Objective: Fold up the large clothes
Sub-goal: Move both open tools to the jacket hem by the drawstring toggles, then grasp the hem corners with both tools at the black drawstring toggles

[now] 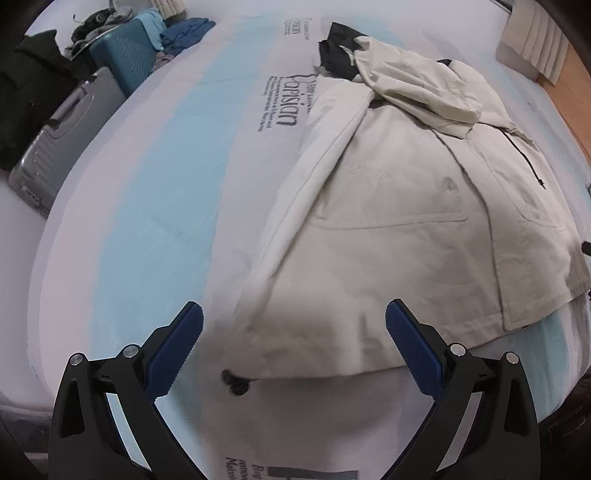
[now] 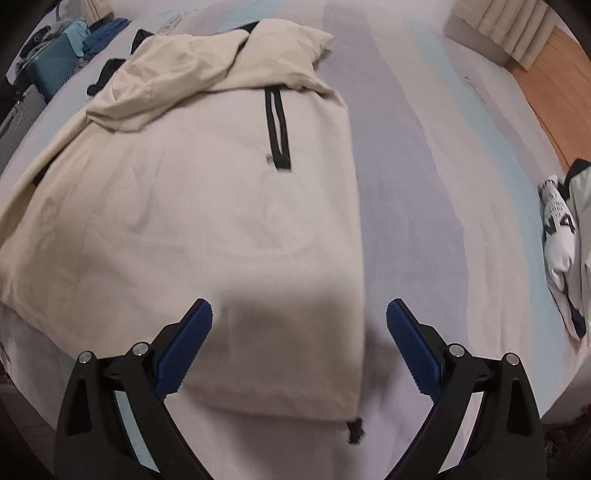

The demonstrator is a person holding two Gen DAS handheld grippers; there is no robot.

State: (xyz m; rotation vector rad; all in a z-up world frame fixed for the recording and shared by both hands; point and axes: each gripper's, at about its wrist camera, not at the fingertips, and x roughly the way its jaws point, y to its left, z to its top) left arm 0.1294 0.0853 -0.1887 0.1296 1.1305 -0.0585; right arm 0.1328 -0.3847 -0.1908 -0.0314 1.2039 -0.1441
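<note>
A large cream jacket [image 1: 399, 229] lies spread on a wrapped mattress [image 1: 155, 192], sleeves folded over its chest and the hood bunched at the far end. It also shows in the right wrist view [image 2: 192, 206], with a black zip pocket [image 2: 277, 129]. My left gripper [image 1: 294, 325] is open and empty, just above the jacket's near left hem corner, by a black drawcord toggle [image 1: 234, 382]. My right gripper [image 2: 299, 325] is open and empty, above the near right hem corner, by another toggle [image 2: 355, 430].
A grey suitcase [image 1: 62, 144] and a teal suitcase [image 1: 125, 51] piled with clothes stand off the mattress's far left. Another white and black garment [image 2: 563, 236] lies at the mattress's right edge. A wooden floor [image 2: 554, 81] and curtains [image 2: 506, 22] are at the far right.
</note>
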